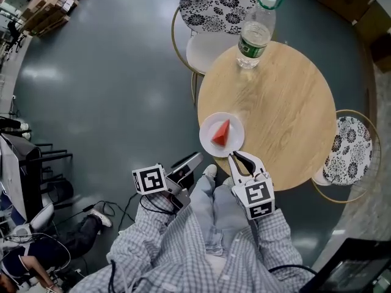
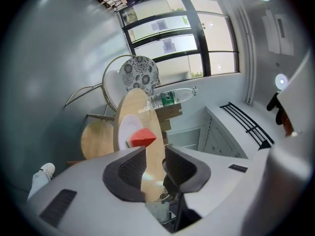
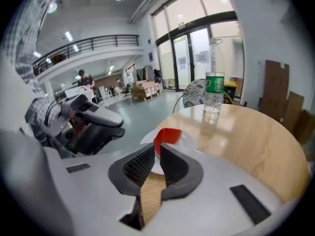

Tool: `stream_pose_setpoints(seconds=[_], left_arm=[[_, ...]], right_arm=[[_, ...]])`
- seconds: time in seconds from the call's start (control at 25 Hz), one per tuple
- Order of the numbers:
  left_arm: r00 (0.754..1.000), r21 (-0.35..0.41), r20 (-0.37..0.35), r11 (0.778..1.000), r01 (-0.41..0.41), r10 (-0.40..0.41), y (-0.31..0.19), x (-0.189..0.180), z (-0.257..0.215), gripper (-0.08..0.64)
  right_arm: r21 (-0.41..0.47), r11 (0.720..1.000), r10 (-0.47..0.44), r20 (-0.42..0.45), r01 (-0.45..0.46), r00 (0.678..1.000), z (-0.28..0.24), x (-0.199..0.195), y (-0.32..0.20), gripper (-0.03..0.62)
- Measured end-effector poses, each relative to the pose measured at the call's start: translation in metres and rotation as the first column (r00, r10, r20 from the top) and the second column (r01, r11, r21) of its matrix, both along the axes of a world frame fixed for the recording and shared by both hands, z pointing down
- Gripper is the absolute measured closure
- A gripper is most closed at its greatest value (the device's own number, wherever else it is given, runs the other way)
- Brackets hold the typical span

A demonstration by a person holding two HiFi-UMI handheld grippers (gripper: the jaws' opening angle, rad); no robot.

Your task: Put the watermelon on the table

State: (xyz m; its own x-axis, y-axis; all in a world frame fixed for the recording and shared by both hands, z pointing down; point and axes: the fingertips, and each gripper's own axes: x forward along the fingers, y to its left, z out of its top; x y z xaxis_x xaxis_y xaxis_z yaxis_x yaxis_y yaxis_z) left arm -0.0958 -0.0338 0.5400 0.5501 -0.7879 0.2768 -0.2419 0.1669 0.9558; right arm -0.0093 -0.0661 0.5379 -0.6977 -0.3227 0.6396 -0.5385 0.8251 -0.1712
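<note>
A red watermelon wedge (image 1: pixel 222 133) lies on a white plate (image 1: pixel 208 142) at the near left edge of the round wooden table (image 1: pixel 287 108). My right gripper (image 1: pixel 233 156) hovers over the table's near edge just short of the plate, its jaws shut with nothing between them. In the right gripper view the wedge (image 3: pixel 168 135) shows right beyond the fingertips (image 3: pixel 157 149). My left gripper (image 1: pixel 197 159) hangs off the table to the left, open and empty. The left gripper view shows the wedge (image 2: pixel 142 137) and plate (image 2: pixel 125 124) ahead of the tips (image 2: pixel 155 149), apart from them.
A clear water bottle (image 1: pixel 255 32) with a green label stands at the table's far edge. Floral-cushioned chairs sit at the far side (image 1: pixel 215 5) and right side (image 1: pixel 351 148). Grey floor lies to the left; cables and chair legs (image 1: pixel 49 157) are at the lower left.
</note>
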Motion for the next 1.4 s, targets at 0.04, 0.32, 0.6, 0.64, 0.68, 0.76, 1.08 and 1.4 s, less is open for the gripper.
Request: stream_pose_setpoints(seconds=[0.04,0.32,0.6,0.64,0.68,0.76,1.08,1.4], left_arm=[[0.999,0.02,0.039,1.0,-0.02,0.019,-0.001,0.001,-0.005,0.443],[0.984,0.124,0.168,0.988,-0.087,0.066,-0.008,0.021,-0.038,0.552],[0.979,0.198,0.186,0.973,-0.116,0.079,-0.012,0.045,-0.074,0.552],[0.976,0.203,0.199,0.97,-0.133,0.092,-0.012,0.049,-0.079,0.552],[0.97,0.209,0.217,0.966,-0.153,0.107,-0.012,0.053,-0.084,0.552],[0.961,0.228,0.245,0.955,-0.188,0.131,-0.015,0.062,-0.096,0.552],[0.956,0.355,0.267,0.909,-0.217,0.124,-0.032,0.083,-0.143,0.553],[0.924,0.44,0.347,0.842,-0.312,0.161,-0.05,0.107,-0.182,0.553]], right_arm=[[-0.009,0.999,0.042,0.032,-0.042,0.999,-0.006,0.007,-0.004,0.564],[-0.089,0.972,0.229,0.191,-0.215,0.954,-0.039,0.043,-0.006,0.584],[-0.071,0.956,0.292,0.272,-0.284,0.917,-0.07,0.072,-0.006,0.584],[-0.064,0.952,0.305,0.282,-0.299,0.91,-0.077,0.076,-0.007,0.584],[-0.056,0.947,0.318,0.293,-0.316,0.902,-0.083,0.08,-0.008,0.584],[-0.038,0.939,0.337,0.315,-0.342,0.887,-0.097,0.089,-0.013,0.584],[-0.012,0.918,0.366,0.406,-0.396,0.837,-0.13,0.113,-0.024,0.584],[0.026,0.89,0.39,0.476,-0.456,0.788,-0.167,0.137,-0.032,0.584]])
